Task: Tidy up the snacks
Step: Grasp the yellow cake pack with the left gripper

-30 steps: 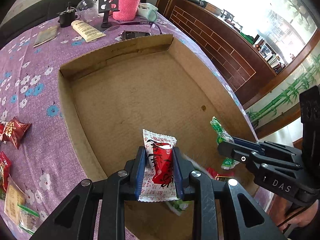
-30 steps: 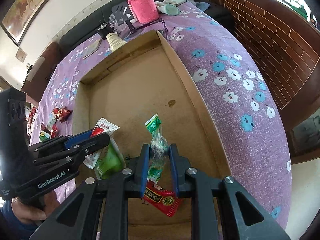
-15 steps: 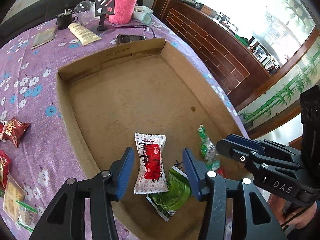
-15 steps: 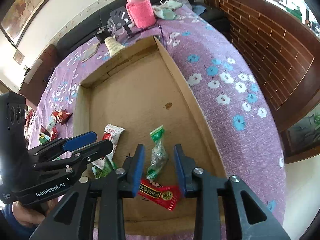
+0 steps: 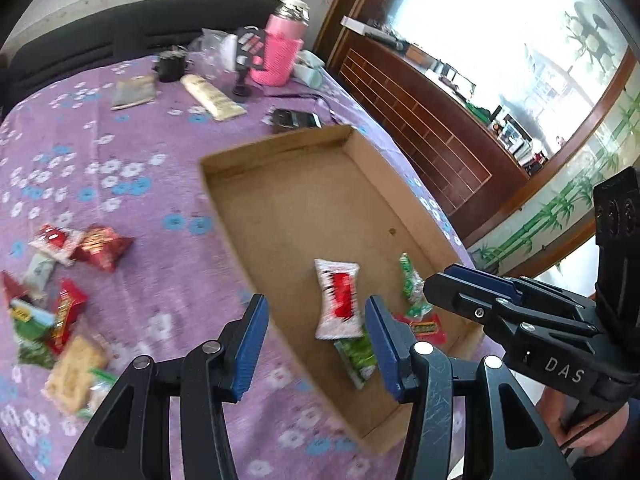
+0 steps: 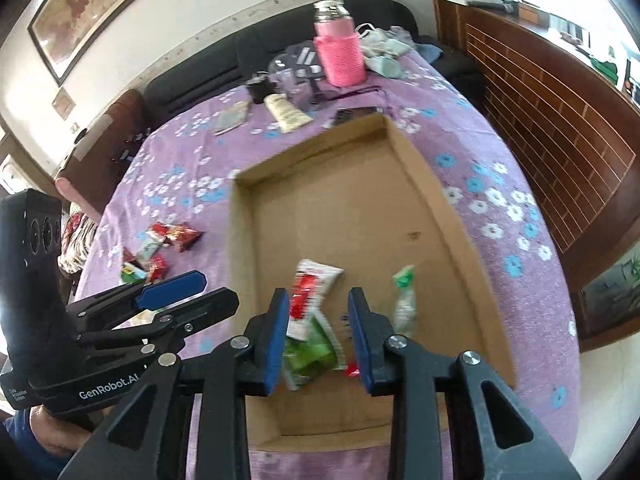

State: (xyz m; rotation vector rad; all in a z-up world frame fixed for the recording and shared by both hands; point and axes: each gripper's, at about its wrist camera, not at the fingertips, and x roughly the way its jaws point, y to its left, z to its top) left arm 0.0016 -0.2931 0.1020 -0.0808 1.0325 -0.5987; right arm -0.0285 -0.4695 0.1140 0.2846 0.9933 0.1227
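Both snacks have been let go: the white-and-red packet (image 5: 338, 300) and green twist-wrapped candy (image 6: 404, 300) now lie in the cardboard tray (image 5: 224, 200). Above them the left gripper (image 5: 314, 344) and right gripper (image 6: 318, 336) hang parted and empty, lifted back. More snacks (image 5: 60, 300) lie scattered on the purple tablecloth (image 5: 120, 160).

Shallow brown cardboard tray (image 5: 404, 196) on the purple flowered tablecloth (image 5: 120, 184). In its near end: white-and-red snack packet (image 5: 338, 300), green crinkled packet (image 5: 358, 356) partly under it, green twisted sweet (image 5: 412, 284) to the right. Left of the tray, loose pile of wrapped snacks (image 5: 60, 304). Behind the tray, pink knitted-sleeve flask (image 5: 278, 50).
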